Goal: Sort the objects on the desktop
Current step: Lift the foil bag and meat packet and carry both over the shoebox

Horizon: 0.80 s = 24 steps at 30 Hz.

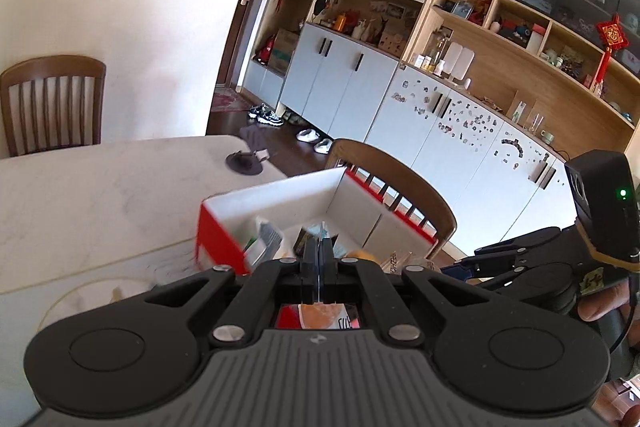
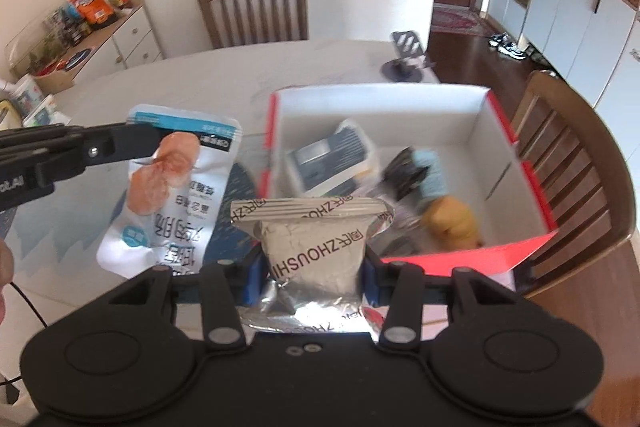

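My left gripper (image 1: 320, 247) is shut on the top edge of a white and blue snack pouch (image 2: 172, 195), which hangs above the table just left of the box. In the right wrist view that gripper (image 2: 156, 141) reaches in from the left. My right gripper (image 2: 314, 267) is shut on a silver packet (image 2: 316, 247) printed with dark letters, its blue pads pressing both sides, just before the box's near wall. The red box (image 2: 400, 95) with a white inside holds a dark-and-white carton (image 2: 332, 159), a black item, a light blue item and a yellow item (image 2: 452, 219). From the left wrist view the box (image 1: 280, 195) lies ahead and the right gripper (image 1: 476, 261) is at the right.
The box sits on a white marble table (image 2: 200, 83) by its right edge. A grey phone stand (image 2: 404, 63) stands at the far end. Wooden chairs stand behind the table (image 2: 256, 7) and right of the box (image 2: 568, 155). A dark mat (image 2: 236, 187) lies under the pouch.
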Motion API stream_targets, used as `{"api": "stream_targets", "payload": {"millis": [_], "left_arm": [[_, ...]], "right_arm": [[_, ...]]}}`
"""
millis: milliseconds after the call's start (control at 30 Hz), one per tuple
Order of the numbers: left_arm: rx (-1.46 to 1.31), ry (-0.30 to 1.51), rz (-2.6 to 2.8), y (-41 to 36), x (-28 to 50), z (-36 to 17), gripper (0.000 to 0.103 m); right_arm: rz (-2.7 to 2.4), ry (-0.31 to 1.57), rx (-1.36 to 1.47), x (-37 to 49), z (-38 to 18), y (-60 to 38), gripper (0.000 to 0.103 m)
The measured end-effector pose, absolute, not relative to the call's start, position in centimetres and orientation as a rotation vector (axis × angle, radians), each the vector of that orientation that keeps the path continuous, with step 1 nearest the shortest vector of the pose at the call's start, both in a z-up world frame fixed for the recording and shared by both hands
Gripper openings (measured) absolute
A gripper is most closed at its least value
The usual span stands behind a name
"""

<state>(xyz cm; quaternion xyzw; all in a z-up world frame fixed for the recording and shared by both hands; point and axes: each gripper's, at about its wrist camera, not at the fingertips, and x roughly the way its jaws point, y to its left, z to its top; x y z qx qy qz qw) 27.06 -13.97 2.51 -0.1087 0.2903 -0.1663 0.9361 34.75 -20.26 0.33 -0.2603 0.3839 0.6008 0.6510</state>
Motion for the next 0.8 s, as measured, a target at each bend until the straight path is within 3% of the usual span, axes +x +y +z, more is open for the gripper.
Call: {"api": "stream_targets", "payload": {"millis": [800], "left_arm": [[-0.239,0.715,-0.318,-20.9,38.8,-2.8,0.0]], "right_arm": [[1.273,0.817,-0.644,45.9,-3.4,-13.6,0.046]]}}
